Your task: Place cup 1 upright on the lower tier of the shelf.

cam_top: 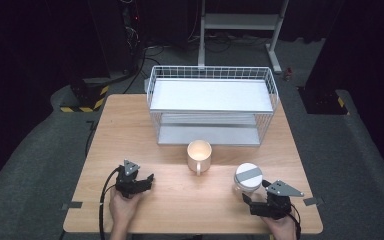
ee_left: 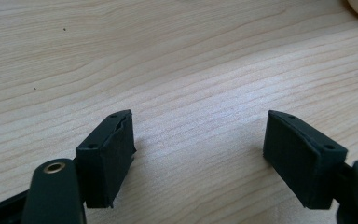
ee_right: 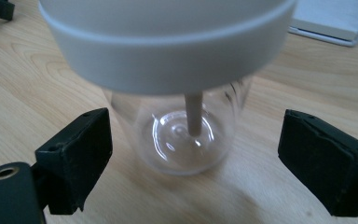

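Near the front-left corner of the table (cam_top: 95, 150) sits my L gripper (cam_top: 145, 181), low over bare wood. Its jaws stand apart w/ nothing between them; in the left gripper view it's just wood grain between the pads (ee_left: 109, 158), plus a sliver of the cream mug at the top-right corner. So L is idle and well apart from the work.

Mid-table, near the wire rack (cam_top: 212, 105), stands that mug (cam_top: 199, 155), upright, handle toward my front edge. Not touched by either gripper.

Toward the front-right corner is the thing in hand: a clear jar (cam_top: 247, 179) w/ a white lid, grey strip across the lid top. It stands upright, long axis vertical, w/ a stick-like stem hanging down inside from the lid. My R gripper (cam_top: 252, 196) is just behind it on my side, by far the nearer hand. In the right gripper view the jar (ee_right: 189, 140) lies straight ahead, centred between the pads (ee_right: 77, 156), which are spread wide, clear of the glass on both sides, not pinching.

My read: next move hinges on that centring, straight-in approach, jaws either side of the glass below the lid.

Writing: no brand, label or readable text on jar, mug or rack.
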